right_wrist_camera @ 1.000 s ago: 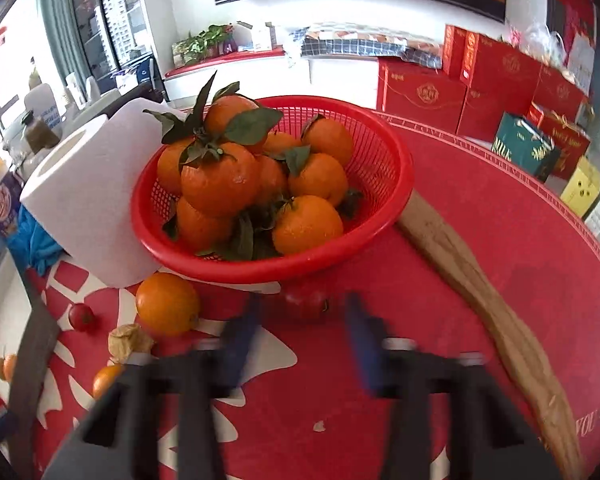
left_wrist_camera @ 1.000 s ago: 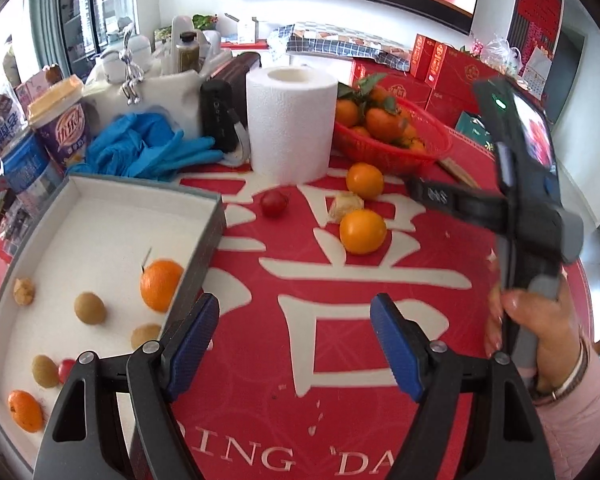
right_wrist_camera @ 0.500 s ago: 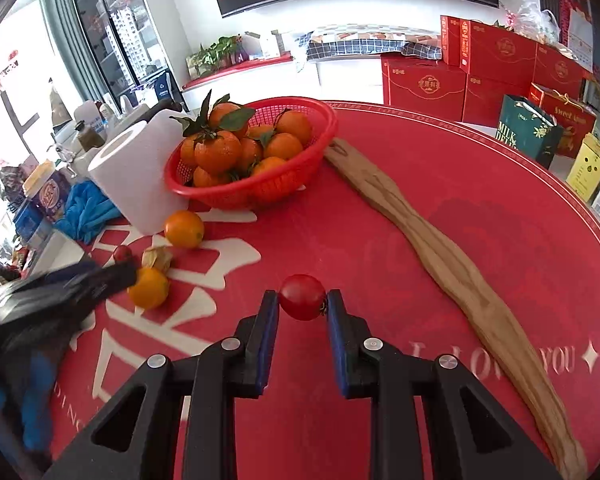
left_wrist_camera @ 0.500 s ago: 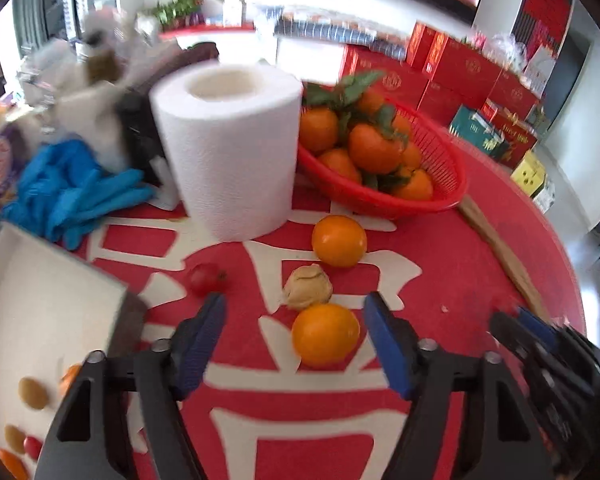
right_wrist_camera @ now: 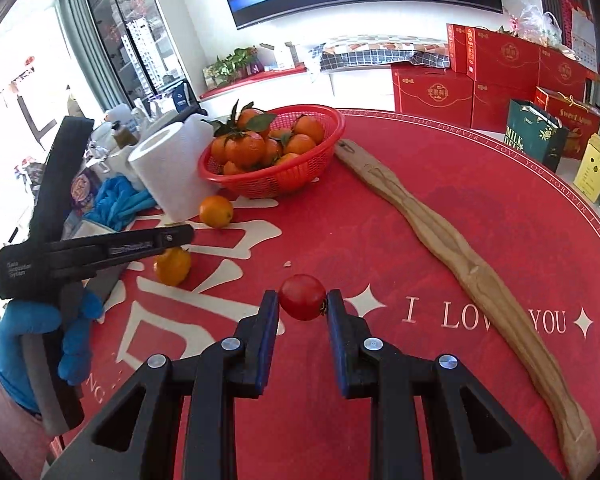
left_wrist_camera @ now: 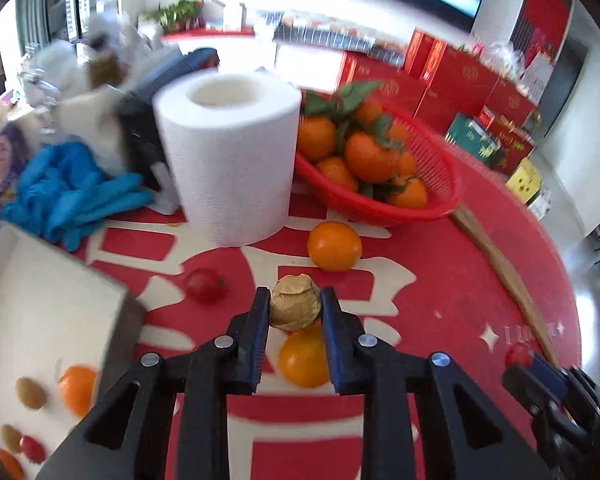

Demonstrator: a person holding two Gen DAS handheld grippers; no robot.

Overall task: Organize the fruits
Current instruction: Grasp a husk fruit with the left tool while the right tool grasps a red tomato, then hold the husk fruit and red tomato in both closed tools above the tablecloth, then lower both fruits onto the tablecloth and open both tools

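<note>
While the left gripper (left_wrist_camera: 295, 308), jaws just closed, clamps a tan papery husked fruit (left_wrist_camera: 295, 307) above a loose orange (left_wrist_camera: 303, 360) mid-way across the red round tablecloth (right_wrist_camera: 440, 240), the right gripper (right_wrist_camera: 302, 300) pinches a small red cherry tomato (right_wrist_camera: 302, 297) above the cloth's near-centre.

Left gripper (left_wrist_camera: 295, 307): angled down, jaws just closed, pads pressing a husked fruit (left_wrist_camera: 295, 307). Right gripper (right_wrist_camera: 302, 302): angled down, jaws clamped on a tomato (right_wrist_camera: 302, 297). Blue-gloved hand (right_wrist_camera: 40, 344) on the left handle.
</note>
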